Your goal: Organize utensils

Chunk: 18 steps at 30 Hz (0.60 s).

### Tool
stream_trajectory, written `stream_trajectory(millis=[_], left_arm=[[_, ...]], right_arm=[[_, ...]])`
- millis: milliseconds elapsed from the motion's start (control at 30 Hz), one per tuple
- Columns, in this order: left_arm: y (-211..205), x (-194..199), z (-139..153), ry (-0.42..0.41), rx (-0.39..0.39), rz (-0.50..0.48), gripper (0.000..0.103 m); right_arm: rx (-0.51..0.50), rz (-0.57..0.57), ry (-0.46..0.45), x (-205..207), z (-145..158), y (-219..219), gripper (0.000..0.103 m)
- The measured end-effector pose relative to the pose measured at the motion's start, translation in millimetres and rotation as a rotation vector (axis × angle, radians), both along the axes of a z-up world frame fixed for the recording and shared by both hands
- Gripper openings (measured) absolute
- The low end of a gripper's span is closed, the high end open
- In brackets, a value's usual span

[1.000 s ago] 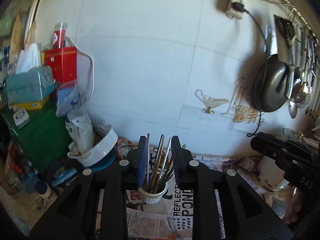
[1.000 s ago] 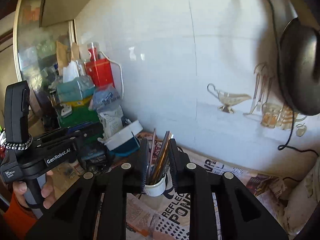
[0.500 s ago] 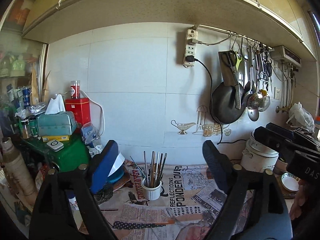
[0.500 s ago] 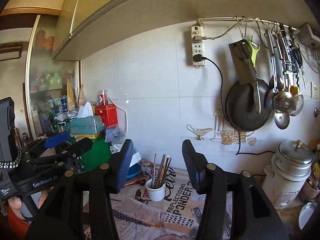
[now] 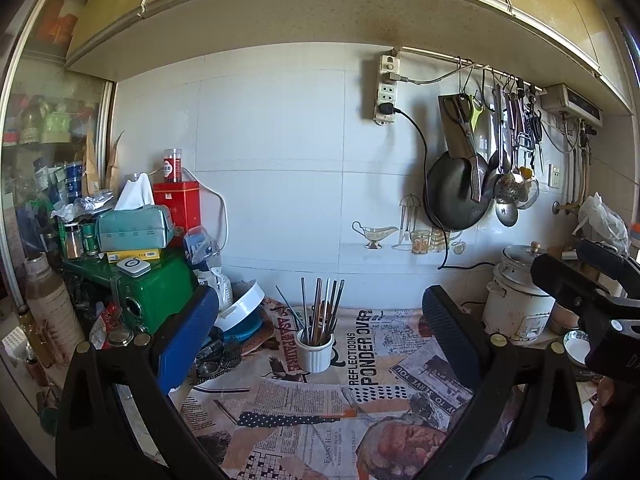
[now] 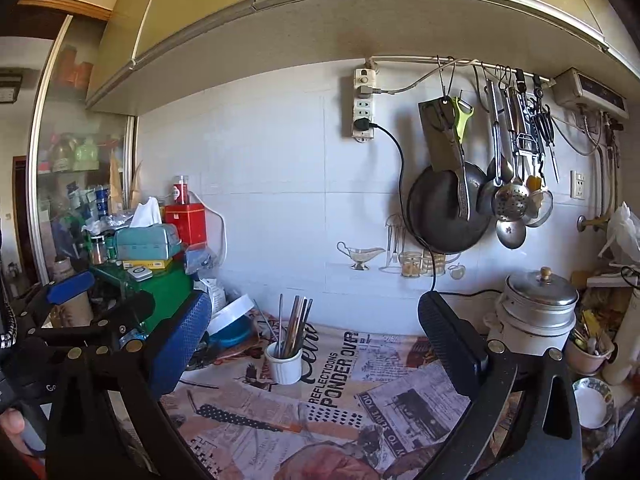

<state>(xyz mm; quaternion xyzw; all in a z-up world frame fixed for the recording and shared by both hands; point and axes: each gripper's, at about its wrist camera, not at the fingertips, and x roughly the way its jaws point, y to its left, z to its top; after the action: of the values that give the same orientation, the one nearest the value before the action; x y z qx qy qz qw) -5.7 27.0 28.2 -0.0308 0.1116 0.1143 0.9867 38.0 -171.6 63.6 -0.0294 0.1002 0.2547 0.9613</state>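
Chopsticks stand bunched upright in the white ribbed cup on the newspaper-covered surface, seen from the left wrist camera well ahead of the left hand-held gripper. A second ago this gripper's jaws were nearly pressed together on either side of the bundle, right at the cup. Now it has pulled back across the surface, and its jaws are opening to their widest, with nothing between the pads: the cup shows through the gap but sits far beyond the fingertips. At the right edge of this view the right hand-held gripper is partly visible, clear of the cup as well.

From the right wrist camera, the same story. The right hand-held gripper was close around the chopsticks a second ago; it too has drawn away, its jaws are opening and they hold nothing. The white ribbed cup stands upright near the white bowl and the clutter at the left, untouched by either tool. The left hand-held gripper shows at the left edge, also apart from the cup.

My reading: both tools squeezed the sticks together and have let go, so the gathering step looks finished, with the utensils tidy in their holder. Whether more remains, such as the utensils in the beige cup at the far right, I cannot say.
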Motion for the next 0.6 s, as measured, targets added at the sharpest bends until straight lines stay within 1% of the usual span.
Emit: stream_trajectory(millis=[200,600], left_arm=[[0.9,-4.3,-1.3,0.000,-0.002,0.007,0.102],[4.6,-2.2,-2.7,0.005,-0.003,0.011,0.102]], right_arm=[[0.008,0.008,0.027,-3.5,-4.3,-3.6,0.103],[0.004,0.006,0.031,-5.0,-4.2,-4.0,0.103]])
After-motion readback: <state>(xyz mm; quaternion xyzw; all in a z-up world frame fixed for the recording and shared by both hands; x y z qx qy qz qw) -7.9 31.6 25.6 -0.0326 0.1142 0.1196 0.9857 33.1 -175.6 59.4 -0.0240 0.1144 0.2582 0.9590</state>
